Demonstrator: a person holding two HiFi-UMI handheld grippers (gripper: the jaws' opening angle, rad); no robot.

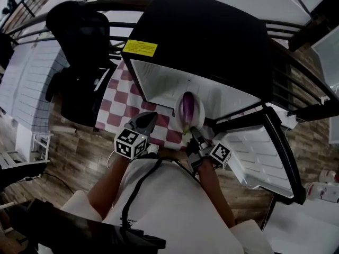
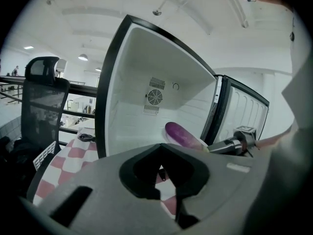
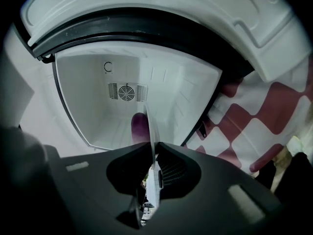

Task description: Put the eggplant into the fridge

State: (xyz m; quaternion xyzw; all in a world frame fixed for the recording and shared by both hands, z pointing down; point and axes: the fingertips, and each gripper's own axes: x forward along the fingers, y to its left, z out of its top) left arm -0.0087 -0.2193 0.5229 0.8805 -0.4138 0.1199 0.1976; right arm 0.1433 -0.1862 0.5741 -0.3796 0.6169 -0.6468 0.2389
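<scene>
A purple eggplant (image 1: 189,109) lies on a white plate (image 1: 179,113) held in front of the open mouth of a small black fridge (image 1: 212,41) with a white inside. My right gripper (image 1: 194,135) is shut on the plate's near rim. In the right gripper view the thin plate rim (image 3: 152,131) runs up from between the jaws, with the eggplant (image 3: 139,128) just to its left. My left gripper (image 1: 145,122) hangs beside it on the left, shut with nothing in it. The left gripper view shows the eggplant (image 2: 183,135) at the fridge opening.
The fridge door (image 1: 265,157) stands swung open to the right. The fridge sits on a red-and-white checkered cloth (image 1: 121,106). A black office chair (image 1: 79,52) stands at the left, with a dark railing (image 1: 69,12) behind it.
</scene>
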